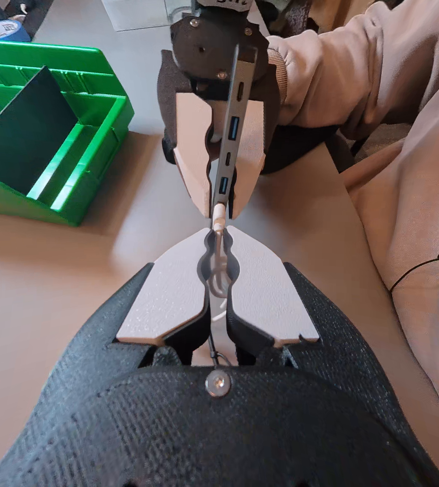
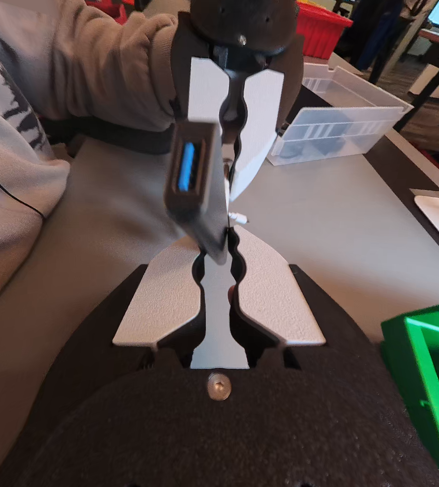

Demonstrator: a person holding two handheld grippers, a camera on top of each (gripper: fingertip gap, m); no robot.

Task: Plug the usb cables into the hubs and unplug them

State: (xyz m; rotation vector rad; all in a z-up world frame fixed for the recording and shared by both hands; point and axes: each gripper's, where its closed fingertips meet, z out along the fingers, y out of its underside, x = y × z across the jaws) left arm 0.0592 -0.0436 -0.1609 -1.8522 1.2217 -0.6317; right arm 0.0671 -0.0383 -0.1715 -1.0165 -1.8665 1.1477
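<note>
My right gripper (image 2: 213, 238) is shut on a grey USB hub (image 2: 200, 184) and holds it edge-up above the table. In the left wrist view the hub (image 1: 232, 131) shows blue ports along its edge, clamped in the right gripper (image 1: 220, 214). My left gripper (image 1: 219, 233) is shut on a white USB cable just behind its white plug (image 1: 218, 214). The plug sits at the port in the hub's near end; I cannot tell how deep. The cable's slack (image 1: 218, 286) hangs below the fingers. The left gripper (image 2: 230, 184) faces mine, partly hidden by the hub.
A green bin (image 1: 55, 163) with a black divider stands on the table to the left, and also shows in the right wrist view (image 2: 429, 369). A clear plastic bin (image 2: 344, 126) stands at the far side. A person's beige sleeve (image 1: 344, 79) and lap are close. The grippers are tip to tip, or close to it.
</note>
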